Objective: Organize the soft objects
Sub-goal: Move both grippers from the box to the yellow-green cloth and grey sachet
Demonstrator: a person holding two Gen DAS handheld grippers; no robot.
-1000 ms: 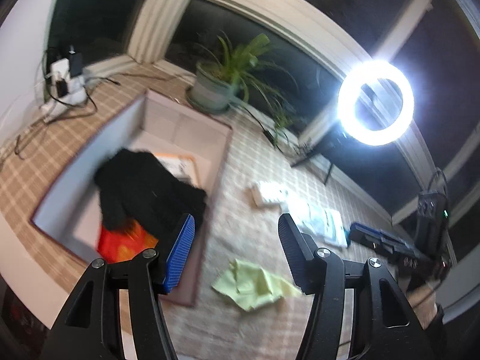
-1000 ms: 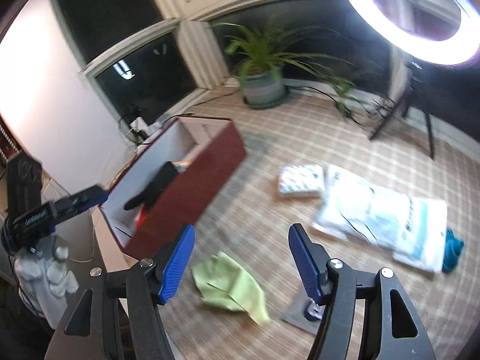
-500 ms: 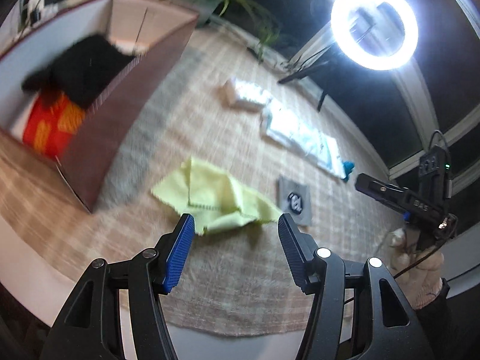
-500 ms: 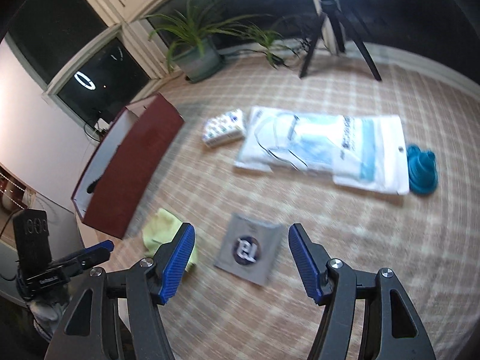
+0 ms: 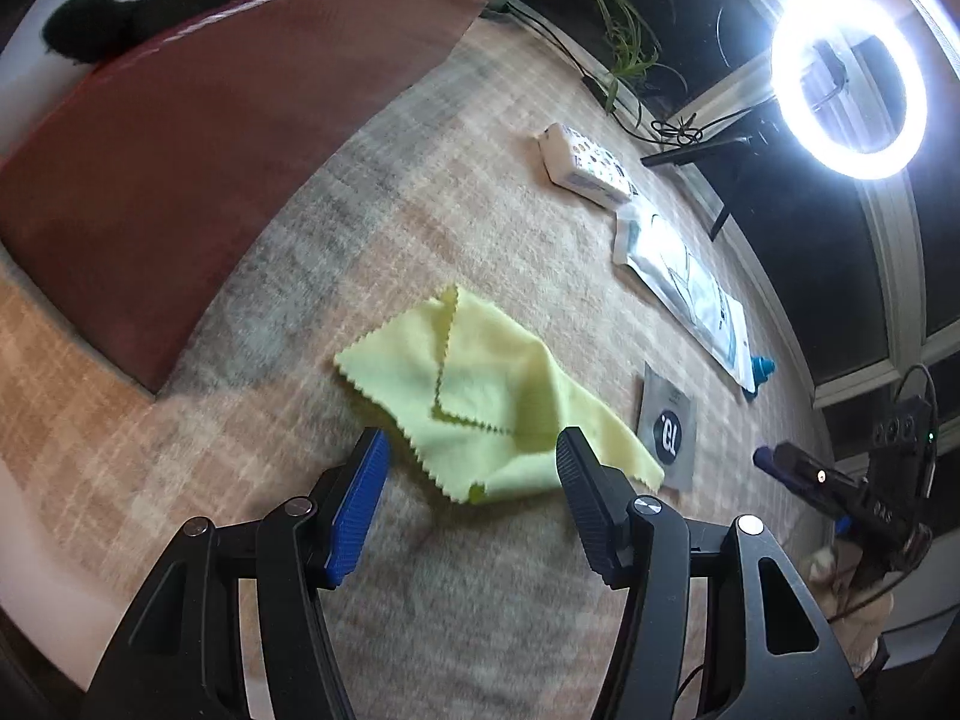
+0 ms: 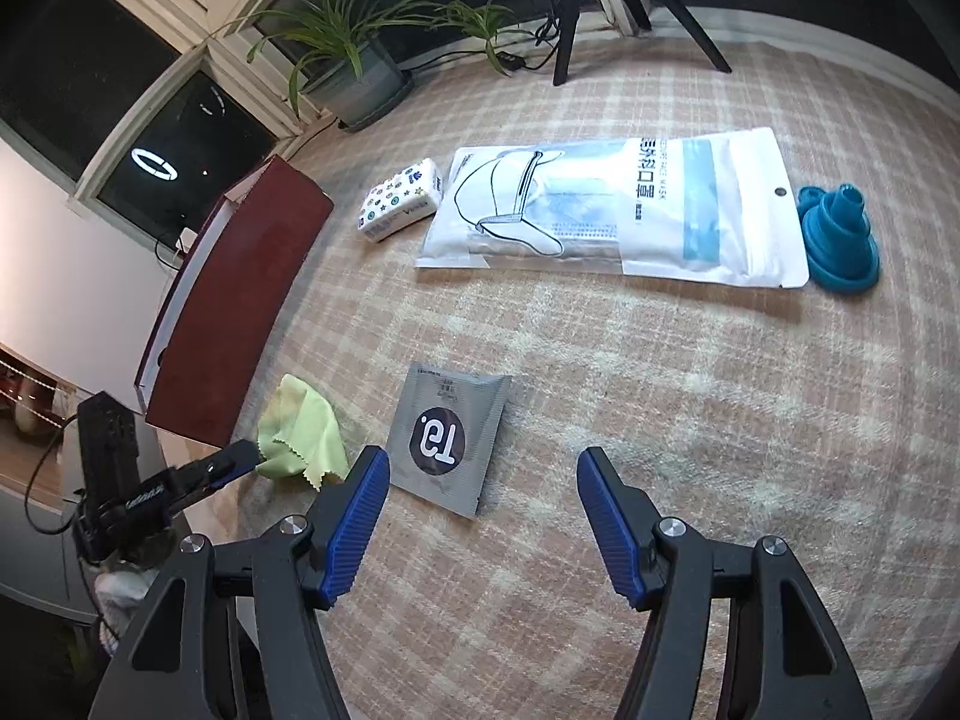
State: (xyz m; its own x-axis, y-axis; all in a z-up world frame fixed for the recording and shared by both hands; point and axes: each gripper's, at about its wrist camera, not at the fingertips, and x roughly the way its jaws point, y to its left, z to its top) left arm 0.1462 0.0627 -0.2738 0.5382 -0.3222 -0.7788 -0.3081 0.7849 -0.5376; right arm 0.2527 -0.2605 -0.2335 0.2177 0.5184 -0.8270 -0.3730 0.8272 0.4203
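At the left edge of the plaid-covered bench [image 6: 690, 396] stands the dark red box [image 5: 198, 138], with a black soft item [image 5: 138, 12] showing over its rim. Just right of the box's near corner lies the yellow cloth [image 5: 480, 384], loosely folded and crumpled, its long axis running from near the box wall toward the grey sachet [image 6: 447, 438]. The left gripper [image 5: 471, 471] hangs with its jaws released and spread wide, and the cloth's near edge sits right between and just ahead of them; in the right wrist view one left fingertip nearly touches the cloth's near edge. By my judgement the left hand is much the nearer for this cloth, and a short advance forward and down should bracket the thick folded part.

Further right, the right gripper [image 6: 483, 498] also has its jaws released, holding nothing, pointed at bare bench just right of the sachet. Toward the far edge lie a tissue pack [image 6: 402, 207], a face-mask bag [image 6: 612, 210] and a blue funnel-like piece [image 6: 837, 240], well apart from either gripper.
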